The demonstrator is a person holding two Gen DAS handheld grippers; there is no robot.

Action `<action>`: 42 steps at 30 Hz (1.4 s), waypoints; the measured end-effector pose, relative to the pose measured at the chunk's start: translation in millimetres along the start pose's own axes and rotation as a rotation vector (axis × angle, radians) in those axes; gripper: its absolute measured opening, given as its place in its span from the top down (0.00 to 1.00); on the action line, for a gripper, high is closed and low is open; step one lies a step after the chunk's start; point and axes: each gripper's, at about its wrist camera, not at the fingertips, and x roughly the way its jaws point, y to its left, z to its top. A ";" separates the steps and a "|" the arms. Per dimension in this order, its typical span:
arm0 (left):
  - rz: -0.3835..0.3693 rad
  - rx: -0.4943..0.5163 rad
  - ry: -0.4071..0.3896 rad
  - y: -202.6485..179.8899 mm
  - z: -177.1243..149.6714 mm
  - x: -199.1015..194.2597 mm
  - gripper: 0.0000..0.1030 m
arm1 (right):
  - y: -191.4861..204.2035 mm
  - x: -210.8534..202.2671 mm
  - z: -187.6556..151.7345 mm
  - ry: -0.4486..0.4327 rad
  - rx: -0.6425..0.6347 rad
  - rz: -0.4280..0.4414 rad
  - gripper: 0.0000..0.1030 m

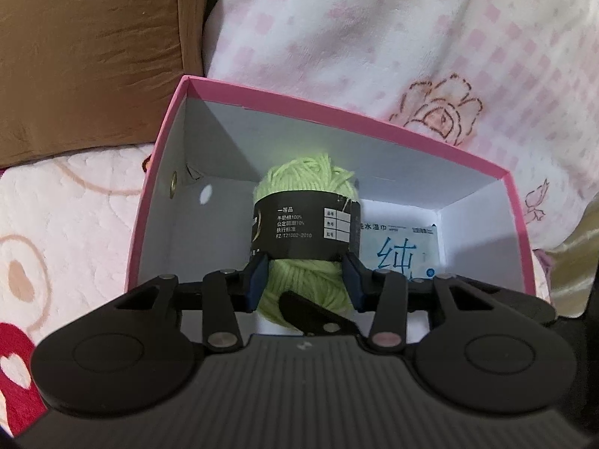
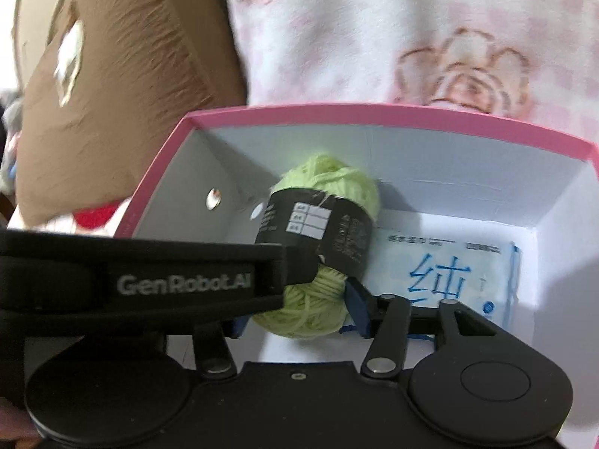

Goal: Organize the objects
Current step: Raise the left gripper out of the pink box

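Observation:
A light green yarn ball (image 1: 303, 202) with a black paper band hangs inside a pink box (image 1: 337, 112) with a white inside. My left gripper (image 1: 305, 278) is shut on the yarn ball, its blue pads pressing both sides below the band. In the right wrist view the same yarn ball (image 2: 322, 187) sits in the box (image 2: 374, 112), with the left gripper's black body crossing in from the left. My right gripper (image 2: 295, 310) is near the yarn's lower part; its left finger is hidden behind the left gripper. A white and blue wet-wipes pack (image 2: 449, 273) lies on the box floor, also seen in the left wrist view (image 1: 400, 250).
The box rests on a bed with a pink and white blanket (image 1: 374, 37) behind it and a brown cushion (image 1: 86, 56) at the left. A patterned sheet with hearts (image 1: 45, 224) lies to the box's left.

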 end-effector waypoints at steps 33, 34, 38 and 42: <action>-0.022 0.232 0.056 -48.5 -44.3 -172.6 0.43 | 20.0 -202.8 -65.1 -0.180 -0.119 -0.082 0.22; -0.022 0.238 0.062 -48.1 -47.1 -177.6 0.43 | 20.5 -206.9 -67.7 -0.177 -0.115 -0.086 0.22; -0.034 0.257 0.074 -46.6 -57.7 -195.4 0.40 | 25.4 -222.7 -76.9 -0.172 -0.120 -0.100 0.18; -0.048 0.275 0.068 -45.5 -68.1 -213.5 0.34 | 28.3 -234.7 -86.5 -0.159 -0.107 -0.100 0.16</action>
